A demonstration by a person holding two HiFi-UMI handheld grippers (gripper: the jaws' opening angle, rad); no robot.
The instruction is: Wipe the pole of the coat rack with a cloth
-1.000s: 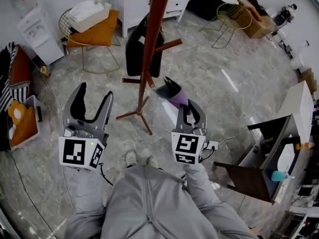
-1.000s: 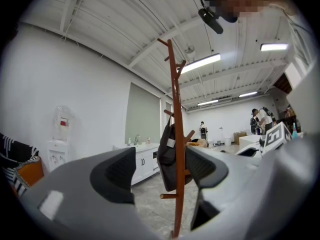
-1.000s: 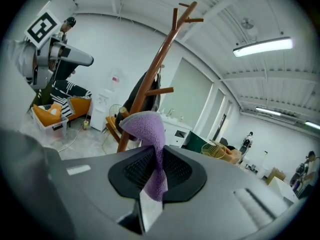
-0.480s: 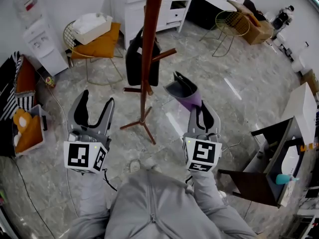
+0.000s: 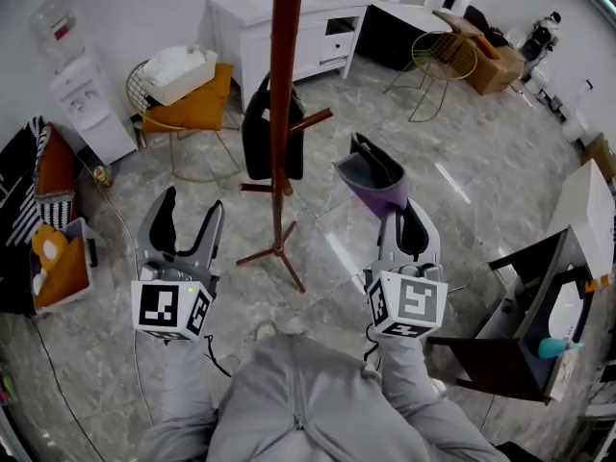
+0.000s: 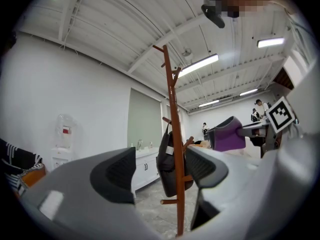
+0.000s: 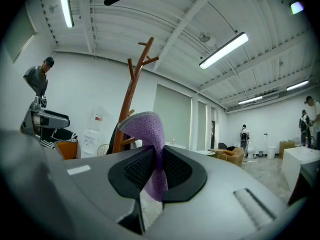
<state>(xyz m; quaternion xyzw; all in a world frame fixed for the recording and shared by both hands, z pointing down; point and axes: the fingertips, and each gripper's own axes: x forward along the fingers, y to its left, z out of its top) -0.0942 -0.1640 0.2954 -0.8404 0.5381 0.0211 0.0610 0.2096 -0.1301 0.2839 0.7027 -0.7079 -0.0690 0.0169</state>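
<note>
The pole [image 5: 282, 85] of the coat rack [image 5: 280, 250] stands upright on the floor [image 5: 481, 210] ahead of the person, its long axis vertical, between the two claws. The purple cloth [image 5: 373, 183] is clamped in the right claw [image 5: 397, 218], near the pole's right side but clear of it, so the wood lies forward and left of that claw. The left claw [image 5: 191, 212], jaws apart and empty, hangs on the pole's other side.

**Both grippers held out front**

Left gripper [image 5: 191, 208]: jaws wide apart, nothing between them. Right gripper [image 5: 401, 218]: jaws clamped on purple cloth [image 5: 372, 177], which sticks out past the tips. Grey-sleeved forearms [image 5: 179, 393] extended forward, side by side, well apart.
</note>
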